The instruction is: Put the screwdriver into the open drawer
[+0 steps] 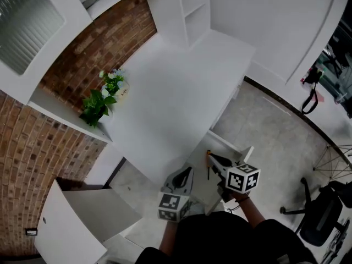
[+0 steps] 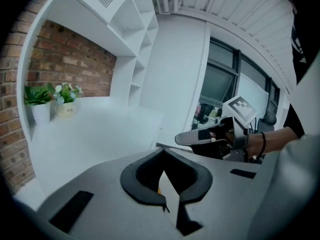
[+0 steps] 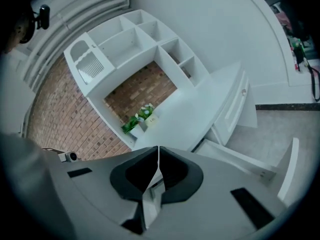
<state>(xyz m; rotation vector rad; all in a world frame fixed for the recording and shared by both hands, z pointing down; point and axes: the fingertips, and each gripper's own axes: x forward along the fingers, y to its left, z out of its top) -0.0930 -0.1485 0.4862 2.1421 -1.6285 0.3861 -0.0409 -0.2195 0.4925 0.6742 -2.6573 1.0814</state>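
The screwdriver (image 1: 208, 165), orange-handled with a dark shaft, lies in the open white drawer (image 1: 233, 146) under the desk's edge. My right gripper (image 1: 213, 159) hovers just above it, shut with nothing between its jaws; in the right gripper view its tips (image 3: 158, 147) meet over the drawer (image 3: 240, 160). Left of the drawer, my left gripper (image 1: 186, 173) also has its jaws together and holds nothing. In the left gripper view its tips (image 2: 163, 150) touch, a sliver of orange shows below them, and the right gripper (image 2: 179, 139) reaches in from the right.
The white desk (image 1: 165, 103) carries a potted plant (image 1: 98, 108) and a small flower pot (image 1: 116, 87) by the brick wall. White shelves (image 1: 192, 7) stand at the back. A cabinet door (image 1: 69, 224) hangs open at lower left. An office chair (image 1: 322, 213) stands at right.
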